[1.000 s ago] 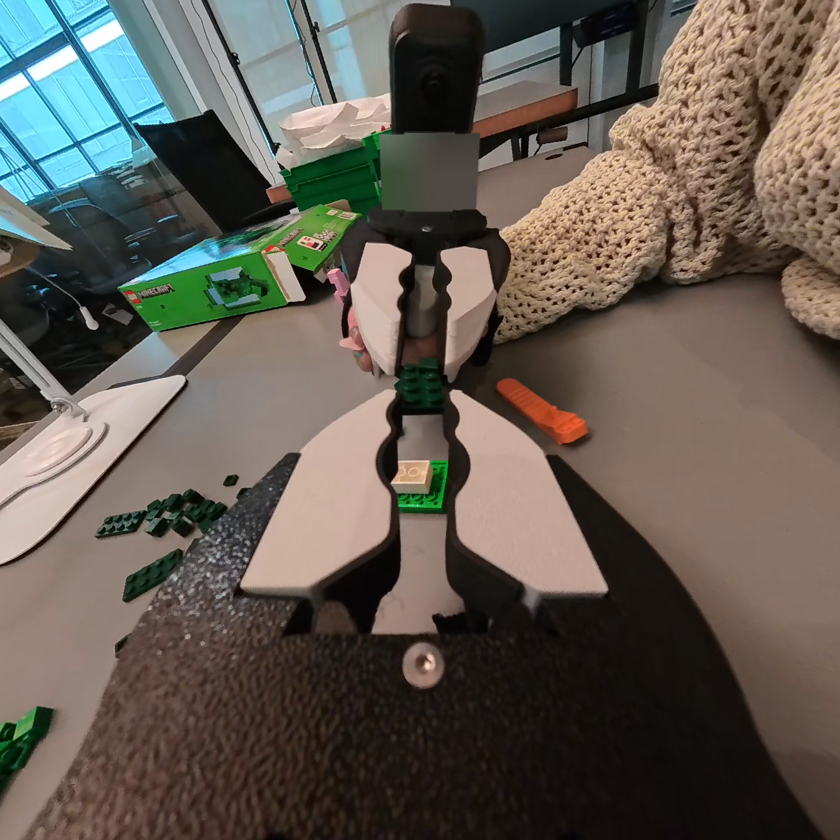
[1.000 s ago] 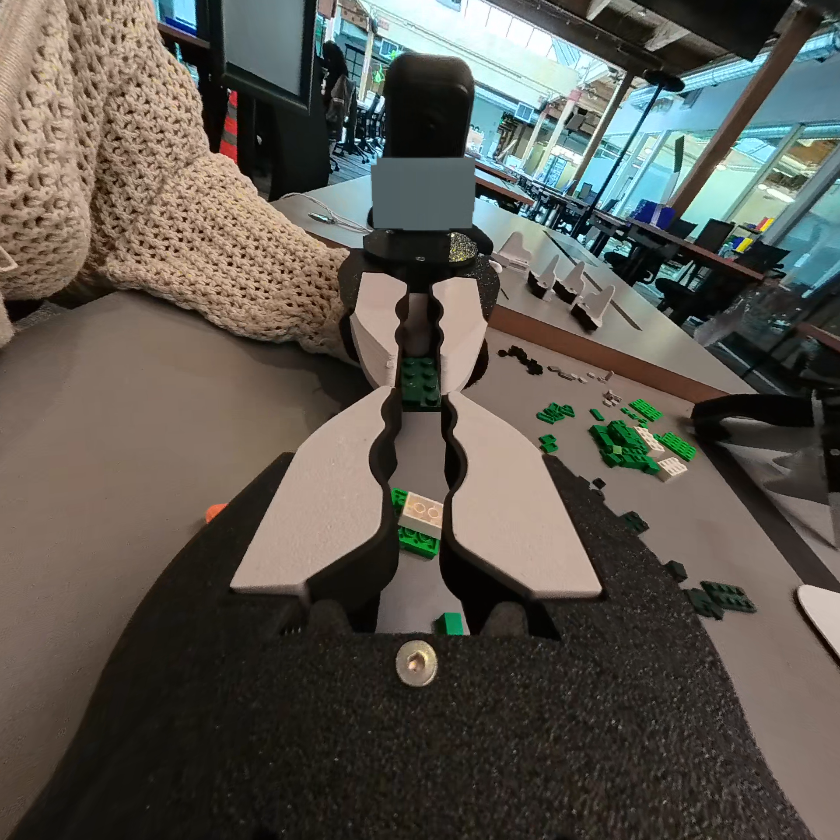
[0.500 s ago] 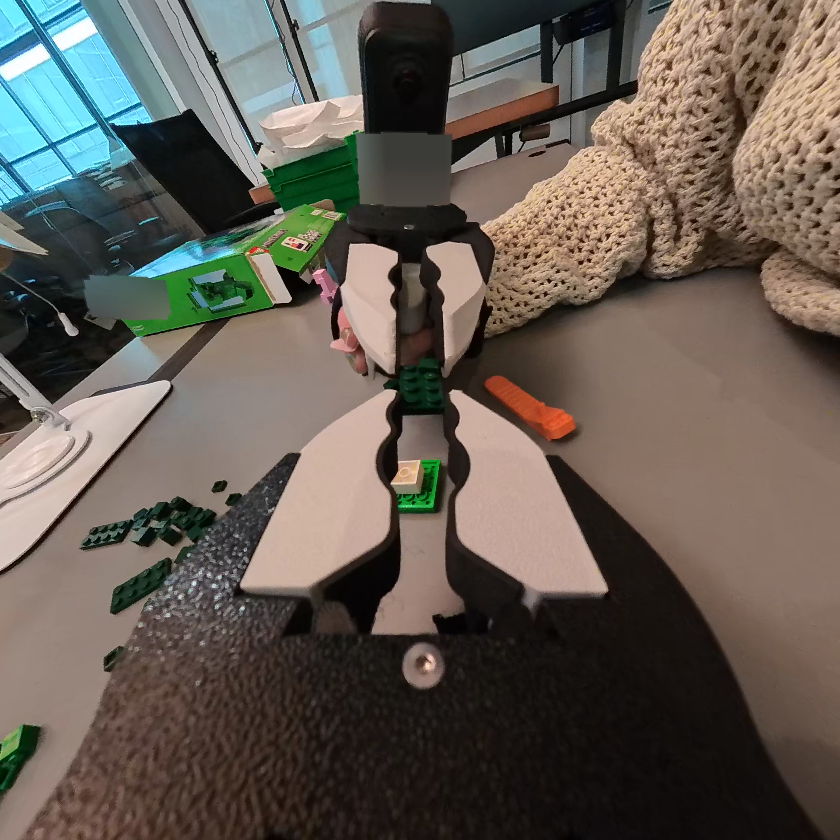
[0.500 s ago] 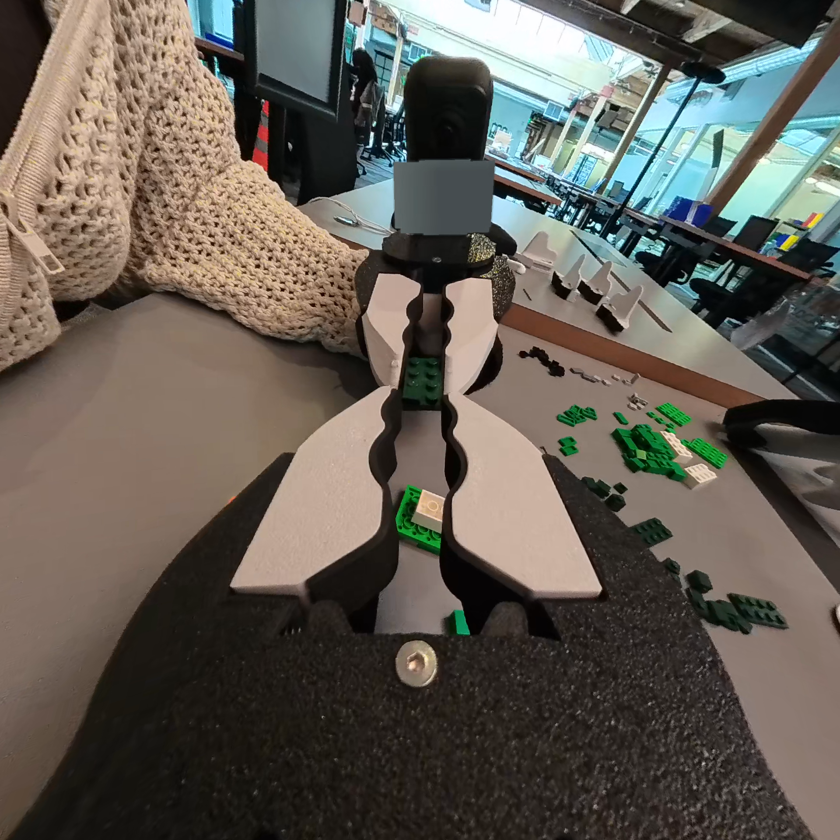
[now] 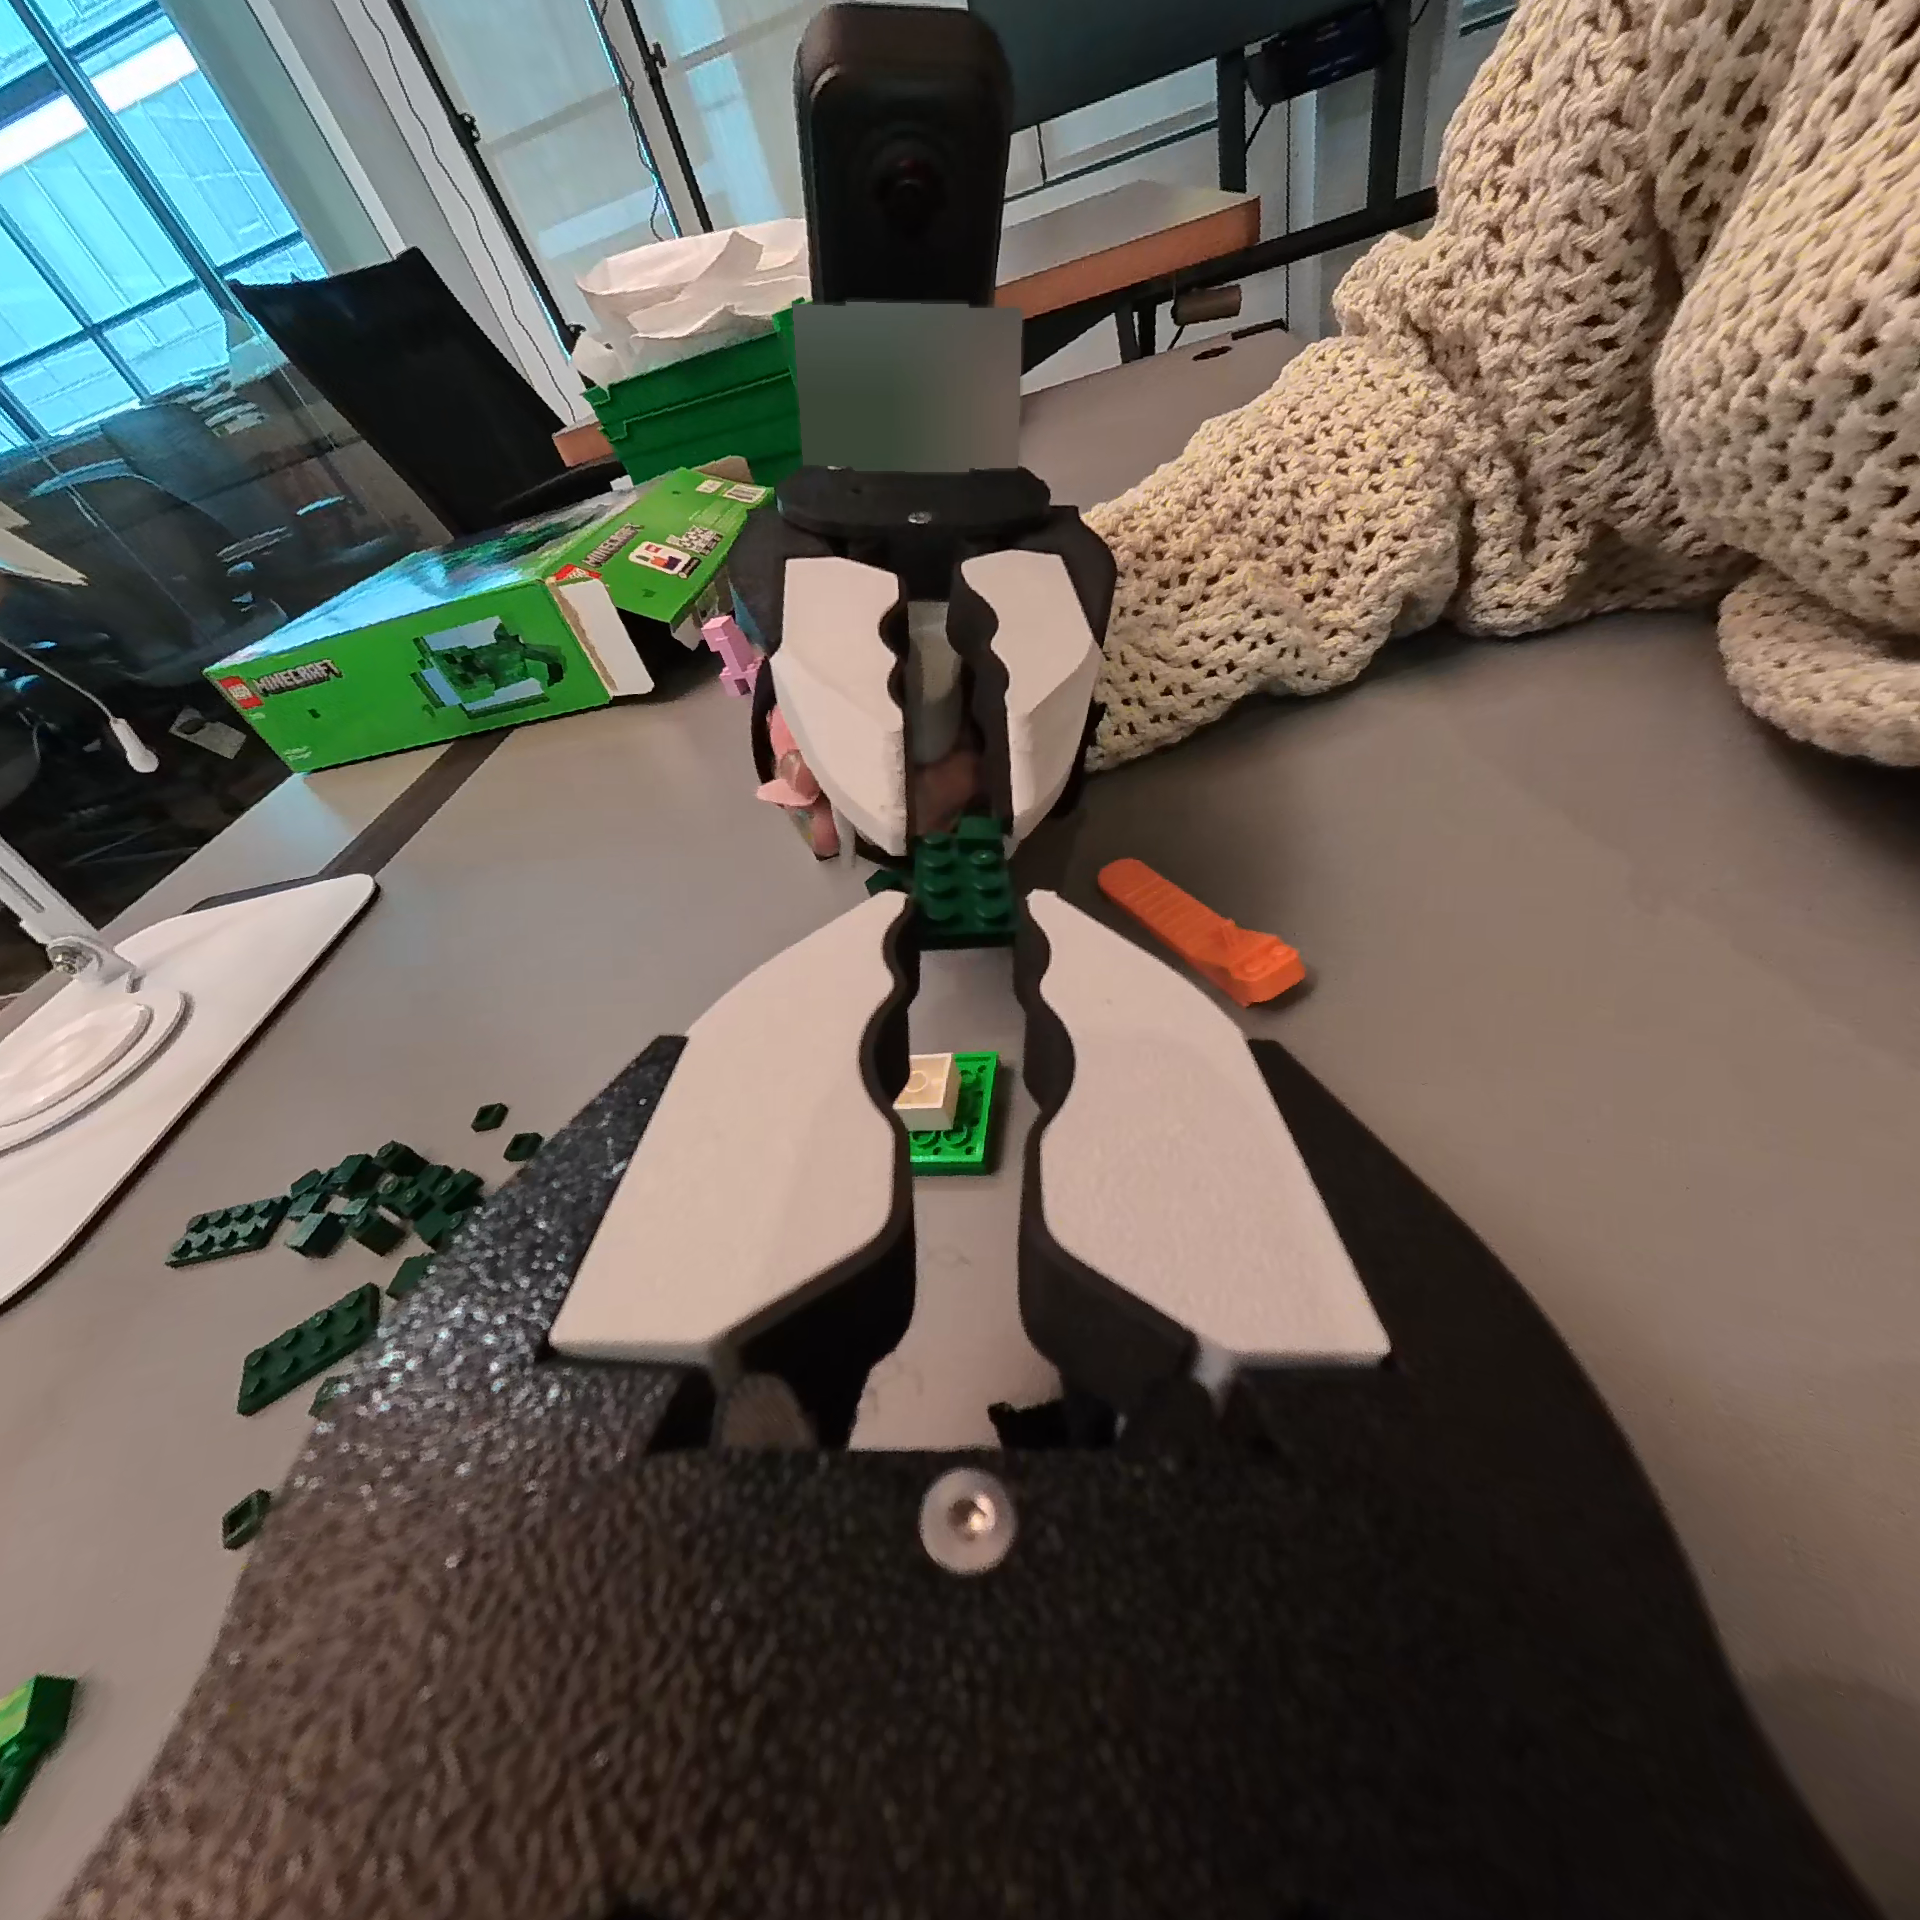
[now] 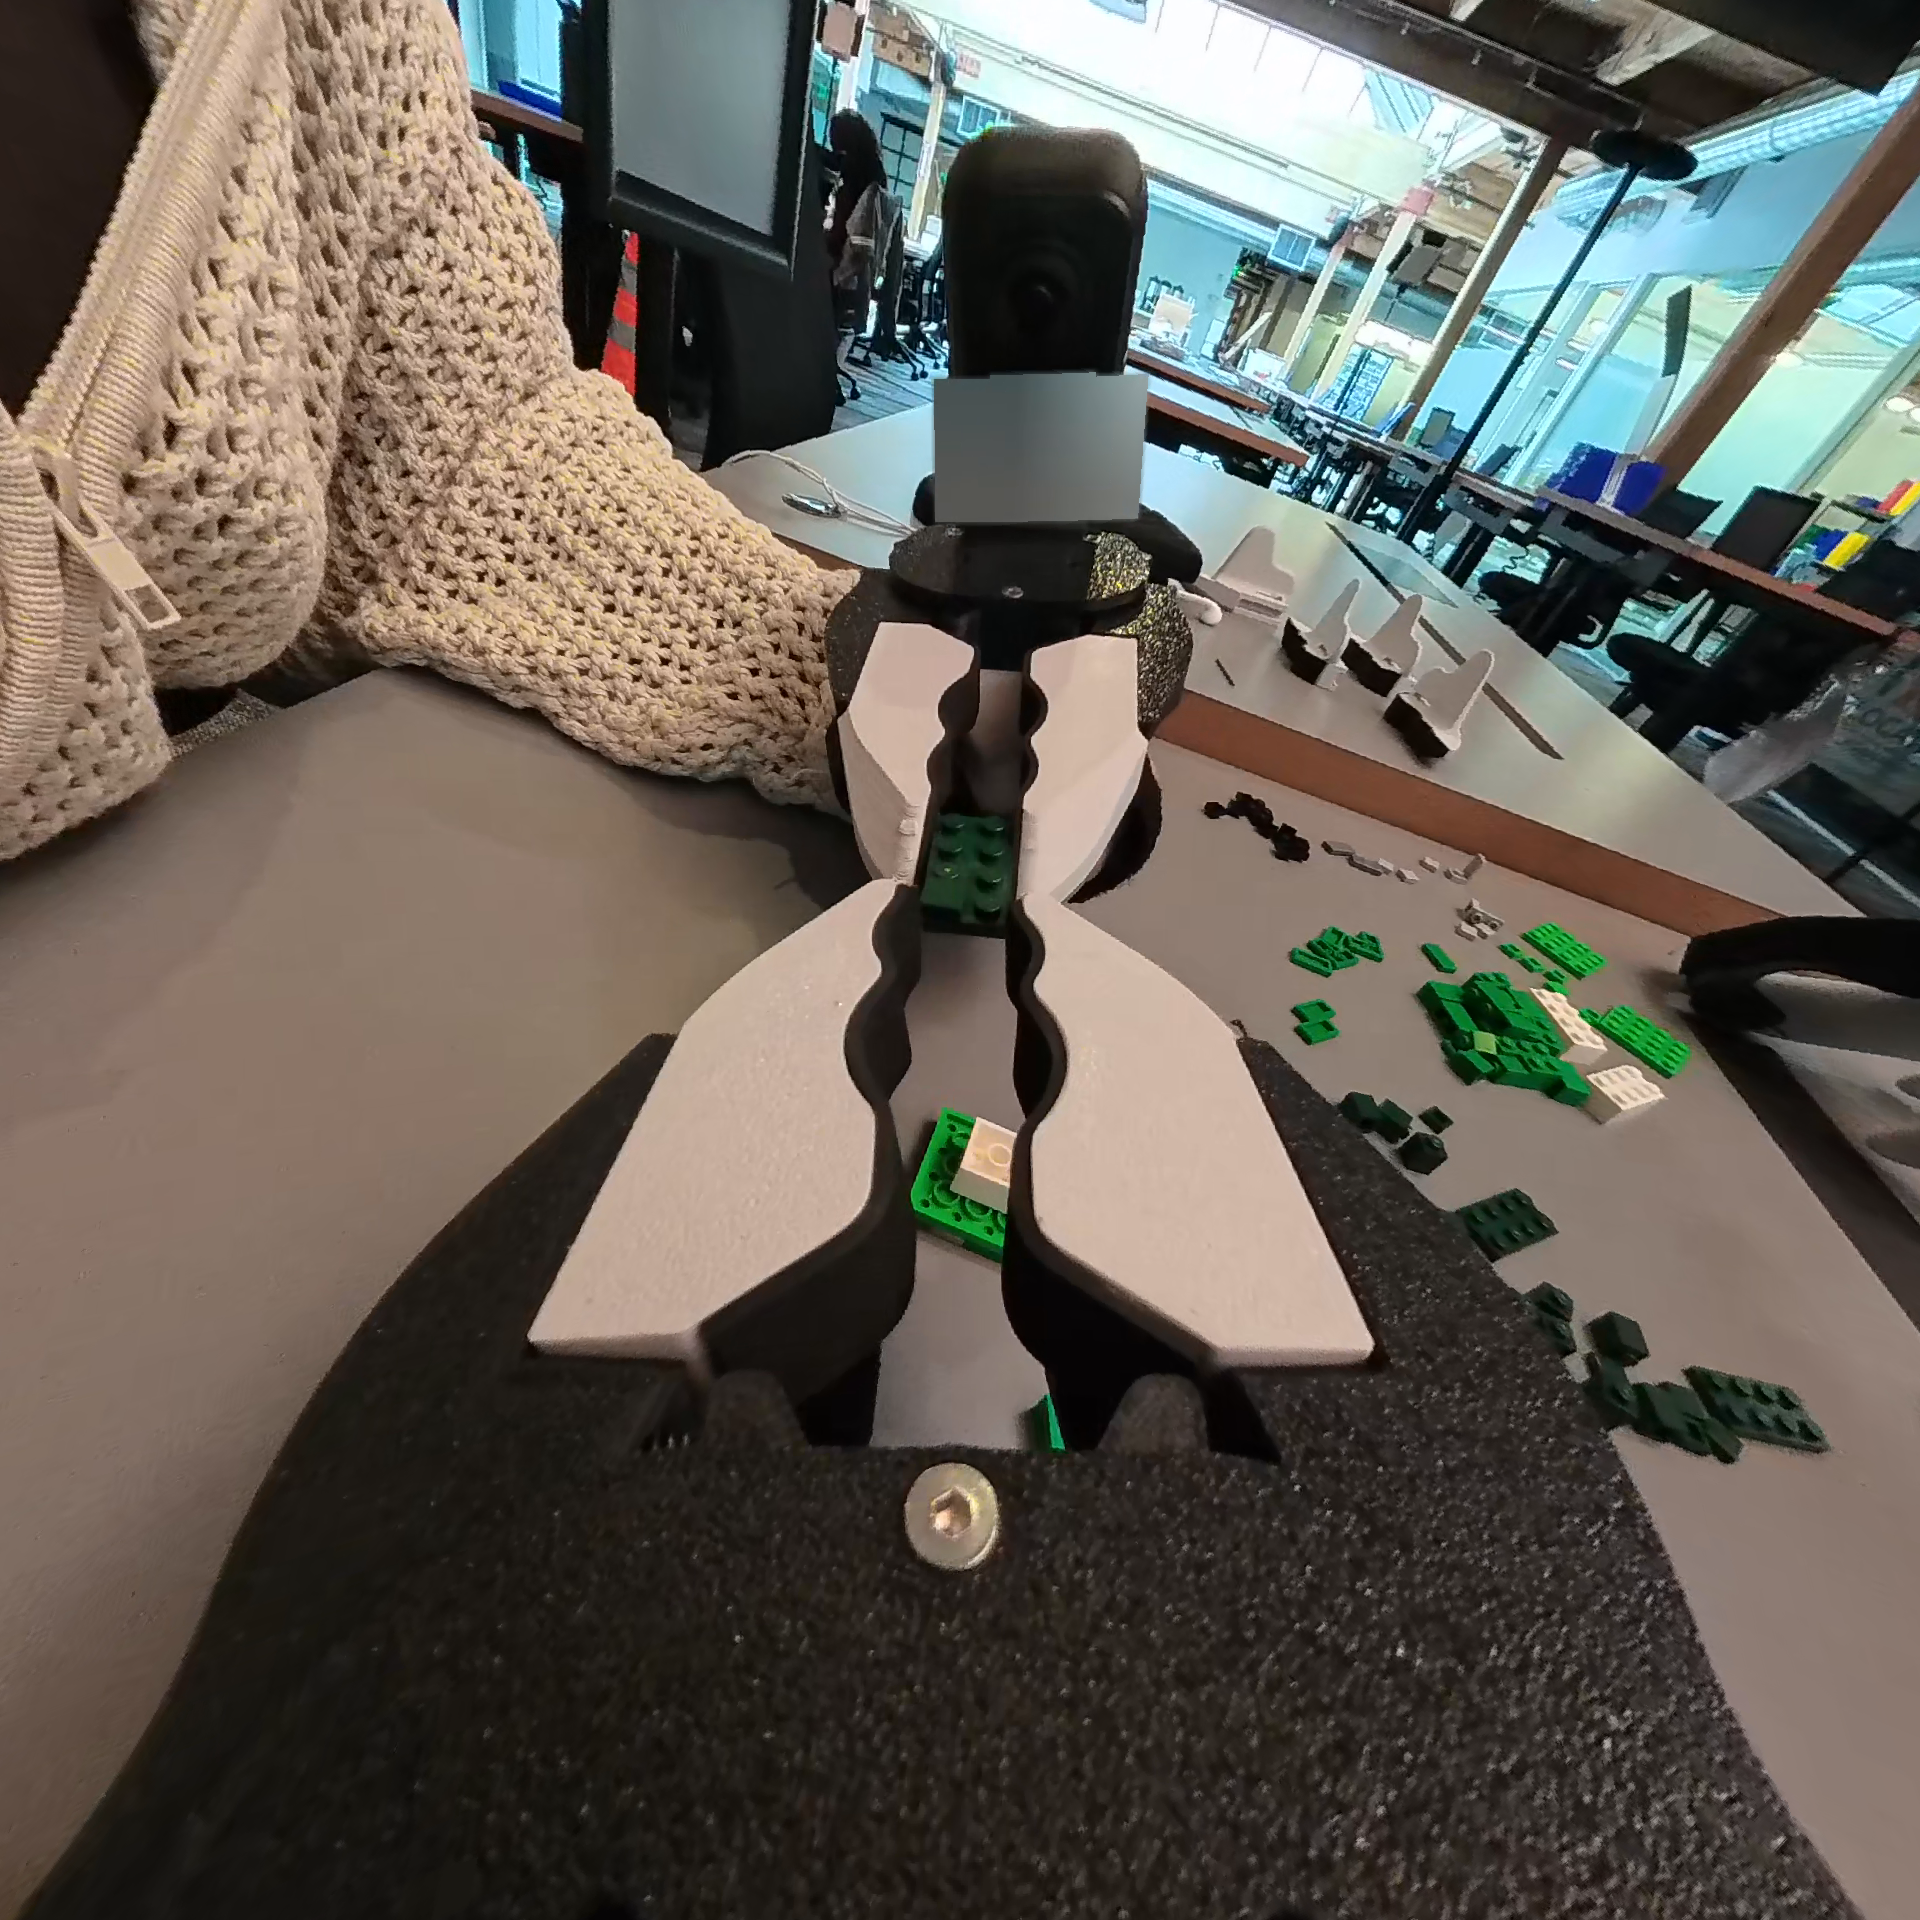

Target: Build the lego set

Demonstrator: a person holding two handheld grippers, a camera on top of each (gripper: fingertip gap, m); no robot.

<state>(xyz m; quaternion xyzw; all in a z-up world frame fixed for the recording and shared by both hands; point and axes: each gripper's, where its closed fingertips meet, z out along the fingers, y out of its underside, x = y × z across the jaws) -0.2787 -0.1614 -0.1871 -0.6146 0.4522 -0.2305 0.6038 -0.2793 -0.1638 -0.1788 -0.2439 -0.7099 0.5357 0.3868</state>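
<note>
Both tools meet tip to tip above the grey bench point(image 5: 1558, 1039) — the left tool point(image 5: 964, 914) and the right tool point(image 6: 966, 904) each clamp an end of the same dark green brick point(image 5: 964, 891), held clear of the surface between them. Beneath their fingers lies a bright green plate point(image 5: 956, 1143) with a white brick point(image 5: 928, 1089) seated on it. Loose green pieces point(image 6: 1507, 1029) lie scattered near the left tool — an orange brick separator point(image 5: 1205, 945) rests just beside the right tool's tips, and the green set box point(image 5: 436, 665) lies farther back.
</note>
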